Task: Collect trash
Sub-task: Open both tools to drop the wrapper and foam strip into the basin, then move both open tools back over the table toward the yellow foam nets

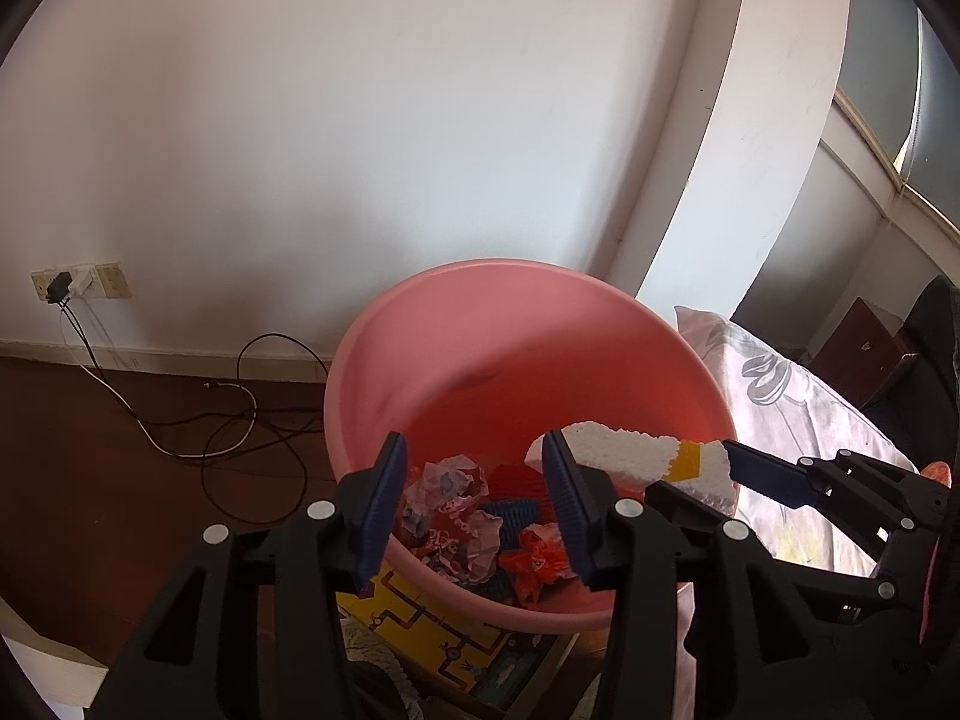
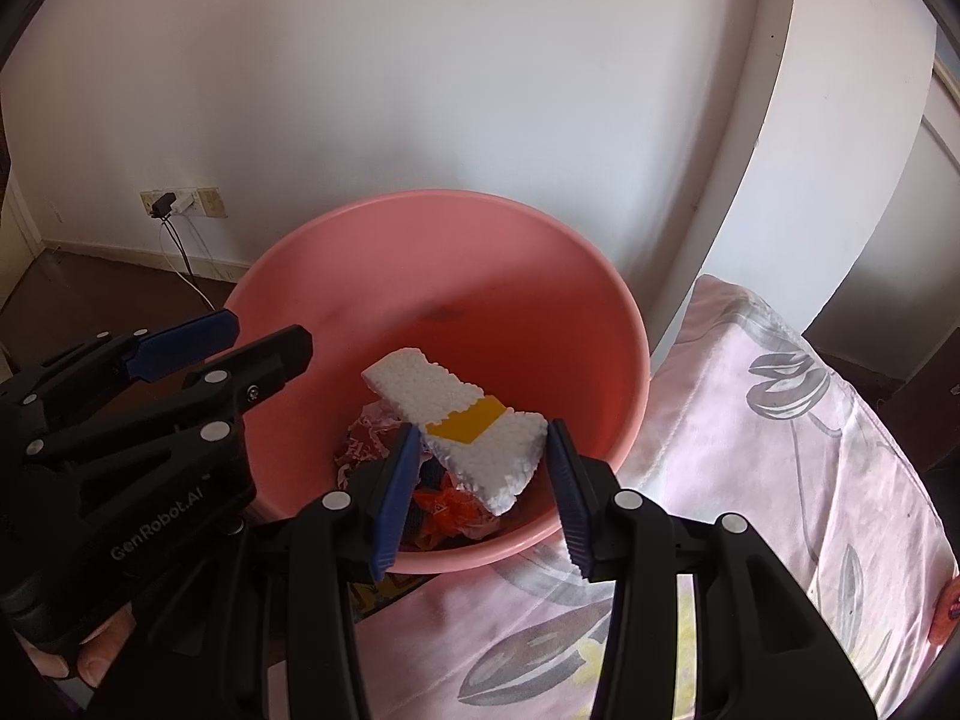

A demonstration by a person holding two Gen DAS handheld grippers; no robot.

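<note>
left gripper [image 1: 474,504] jaws apart, empty, over pink tub [image 1: 600,312]; right gripper [image 2: 483,492] clamps foam [image 2: 456,408] above tub's trash [image 1: 462,516]

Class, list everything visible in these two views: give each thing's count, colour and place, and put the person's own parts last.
basin: one, pink, on the floor beside the bed
foam block: one, white with yellow tape, between the right gripper's fingers, over the basin
crumpled wrappers: several, pink, red and orange, in the basin
bedsheet: one, pink, floral, right of the basin
cables: several, black and white, on the floor
socket: one, cream, on the wall
box: one, yellow, under the basin
left gripper: one, black and blue, open
right gripper: one, black and blue
thumb: one, bottom left
</note>
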